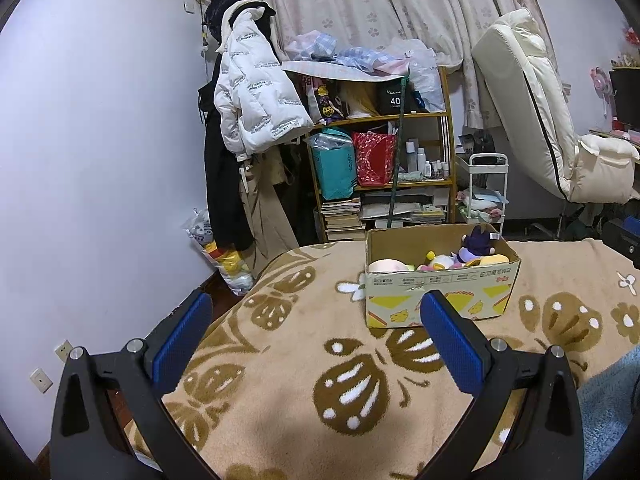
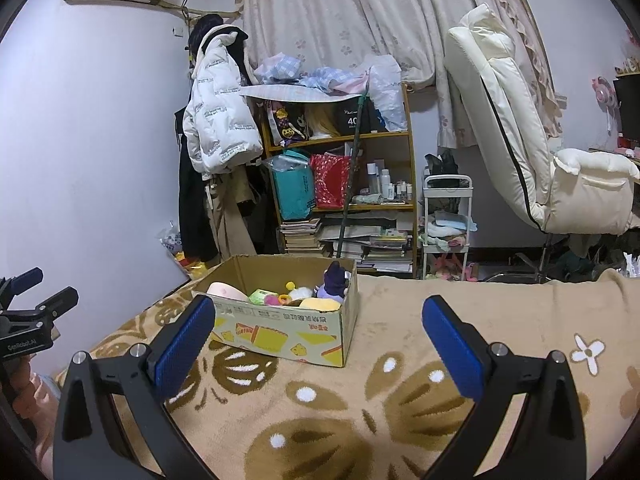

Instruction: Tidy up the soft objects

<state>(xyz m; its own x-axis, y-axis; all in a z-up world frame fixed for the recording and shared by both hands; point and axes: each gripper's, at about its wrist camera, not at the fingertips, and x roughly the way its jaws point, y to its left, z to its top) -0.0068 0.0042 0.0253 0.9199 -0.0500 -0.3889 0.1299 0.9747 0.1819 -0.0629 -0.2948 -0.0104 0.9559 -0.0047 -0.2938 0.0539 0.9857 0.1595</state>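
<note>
Both claws spread wide, empty: left claw, right claw. Cardboard box of plush toys on blanket-covered bed, ahead-right of left claw, ahead-left of right; nearer claw unclear.

Left claw and right claw — both gaping, seemingly level.

White jacket beside shelf; cream chair right.

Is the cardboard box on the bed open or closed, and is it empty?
Open and not empty. The box has no flaps over its top, and plush toys lie inside.
</note>
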